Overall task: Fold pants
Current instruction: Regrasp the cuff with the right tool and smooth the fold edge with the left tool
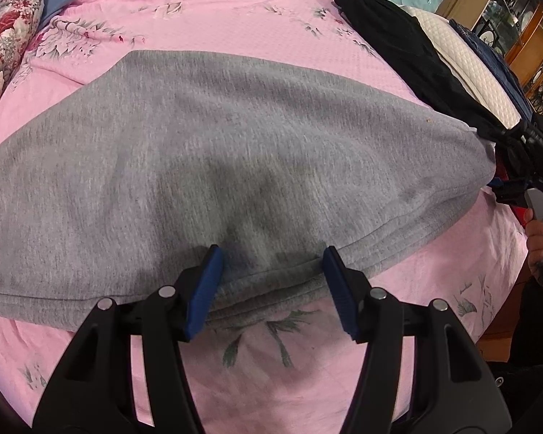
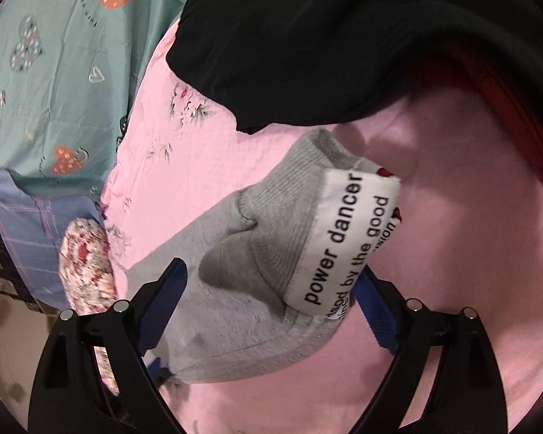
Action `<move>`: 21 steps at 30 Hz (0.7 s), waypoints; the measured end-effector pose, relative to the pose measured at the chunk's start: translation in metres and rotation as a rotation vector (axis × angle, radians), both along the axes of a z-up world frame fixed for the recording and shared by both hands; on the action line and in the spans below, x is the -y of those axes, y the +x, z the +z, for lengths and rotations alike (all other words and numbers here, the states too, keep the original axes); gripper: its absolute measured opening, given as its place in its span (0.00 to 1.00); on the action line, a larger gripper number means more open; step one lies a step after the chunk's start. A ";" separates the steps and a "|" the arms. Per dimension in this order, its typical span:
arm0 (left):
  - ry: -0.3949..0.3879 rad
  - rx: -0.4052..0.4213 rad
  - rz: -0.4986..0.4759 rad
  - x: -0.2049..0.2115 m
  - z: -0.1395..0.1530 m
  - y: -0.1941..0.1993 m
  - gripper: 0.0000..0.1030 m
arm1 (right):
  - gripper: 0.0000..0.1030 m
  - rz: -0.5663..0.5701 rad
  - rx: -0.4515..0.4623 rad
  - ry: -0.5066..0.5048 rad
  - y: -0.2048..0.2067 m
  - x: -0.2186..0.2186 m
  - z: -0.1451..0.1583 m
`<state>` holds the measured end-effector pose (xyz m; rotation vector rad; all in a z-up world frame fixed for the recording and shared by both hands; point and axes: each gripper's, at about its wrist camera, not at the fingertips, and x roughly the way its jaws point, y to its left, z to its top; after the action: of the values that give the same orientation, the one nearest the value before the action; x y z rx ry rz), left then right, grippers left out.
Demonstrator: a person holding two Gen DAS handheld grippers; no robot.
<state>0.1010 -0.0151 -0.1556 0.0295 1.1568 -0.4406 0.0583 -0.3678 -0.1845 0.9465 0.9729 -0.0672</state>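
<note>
Grey pants point(image 1: 217, 152) lie spread across a pink floral bedsheet point(image 1: 235, 18). My left gripper point(image 1: 271, 264) is open at their near edge; its blue fingertips point(image 1: 213, 256) rest on the stitched hem and cloth lies between them unpinched. In the right wrist view, the ribbed waistband end point(image 2: 282, 213) of the pants point(image 2: 235, 307) is bunched and turned up, showing a white label point(image 2: 347, 238) printed "power dancer". My right gripper point(image 2: 271, 289) stands wide open around that end, one finger on each side. A hand point(image 1: 537, 242) holding it shows at the right edge of the left wrist view.
A black garment point(image 1: 409, 58) lies at the bed's far right, close above the waistband point(image 2: 325, 36). A white quilted pillow point(image 1: 467, 68) and wooden furniture point(image 1: 532, 47) are beyond it. A floral pillow point(image 1: 3, 43) sits far left, and teal heart-print bedding point(image 2: 54, 72) runs along the back.
</note>
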 end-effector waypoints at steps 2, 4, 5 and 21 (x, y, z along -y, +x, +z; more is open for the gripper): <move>0.003 -0.005 0.000 0.001 0.001 0.001 0.57 | 0.37 0.013 -0.027 -0.117 0.000 -0.008 0.000; 0.014 -0.013 -0.014 0.003 0.003 0.004 0.54 | 0.33 0.023 -0.010 -0.162 -0.003 -0.011 -0.001; 0.011 -0.020 -0.020 0.005 0.006 0.005 0.48 | 0.32 0.031 -0.006 -0.188 -0.004 -0.014 0.000; -0.245 -0.200 -0.124 0.160 0.007 0.073 0.21 | 0.31 0.128 0.110 -0.385 -0.016 -0.032 0.040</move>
<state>0.1744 -0.1747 -0.1486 -0.1596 1.2942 -0.7049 0.0422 -0.3360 -0.1446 0.5278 0.8769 -0.0901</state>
